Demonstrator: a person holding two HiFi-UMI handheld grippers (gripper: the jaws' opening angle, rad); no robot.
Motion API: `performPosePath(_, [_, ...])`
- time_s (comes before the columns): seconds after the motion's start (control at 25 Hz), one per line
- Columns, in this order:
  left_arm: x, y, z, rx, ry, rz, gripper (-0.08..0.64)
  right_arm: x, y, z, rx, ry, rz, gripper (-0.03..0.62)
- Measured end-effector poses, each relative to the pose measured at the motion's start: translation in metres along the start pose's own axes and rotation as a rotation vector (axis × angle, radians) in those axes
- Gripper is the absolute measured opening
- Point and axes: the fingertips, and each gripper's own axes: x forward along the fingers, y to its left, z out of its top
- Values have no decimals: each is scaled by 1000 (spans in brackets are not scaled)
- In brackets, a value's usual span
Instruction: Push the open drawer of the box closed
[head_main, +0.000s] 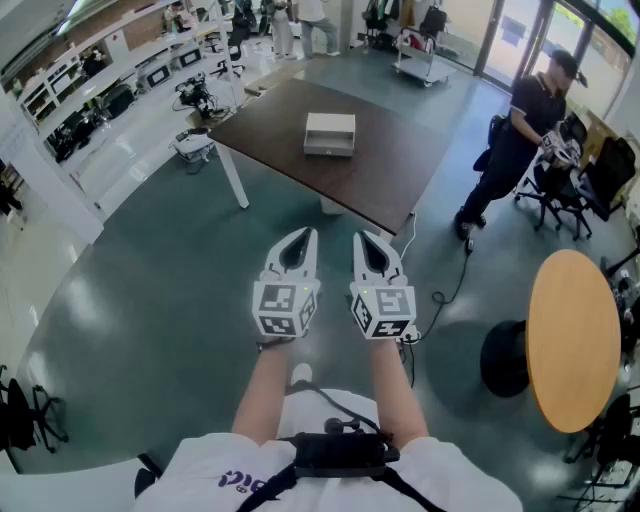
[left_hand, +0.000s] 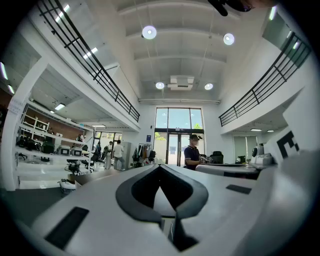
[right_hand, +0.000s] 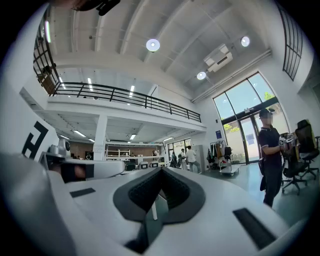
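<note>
A small white box with its drawer facing me sits on a dark brown table far ahead in the head view. The person holds both grippers side by side at chest height, well short of the table. My left gripper and right gripper both have their jaws together with nothing between them. Through the right gripper's jaws a pale sliver of the box shows. In the left gripper view only a pale patch shows in the gap of the shut left gripper.
A person in dark clothes stands right of the table beside office chairs. A round wooden table stands at the right with a black stool. A cable trails on the grey floor. Shelves line the left wall.
</note>
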Motion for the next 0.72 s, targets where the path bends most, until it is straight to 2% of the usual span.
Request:
performPosePath(0.2, [31,-57,-47,23,70,-3,9,-14,-63,-17,79,22,-16,5])
performPosePath(0.32, [30,-69,-57,10,83,11,9,-23,-76,-36,108,83,-4,5])
performPosePath(0.48, [31,-61,-34,46,-17,0,9,-19,-65,-34,82,94,24,5])
performPosePath(0.6, [39,-42,-29,53,-26,15,9,-6,-57,-20,62,73,23,5])
performPosePath(0.72, [38,-17,-25,29,-35,14,9,13,-41,-4,124,5,59,5])
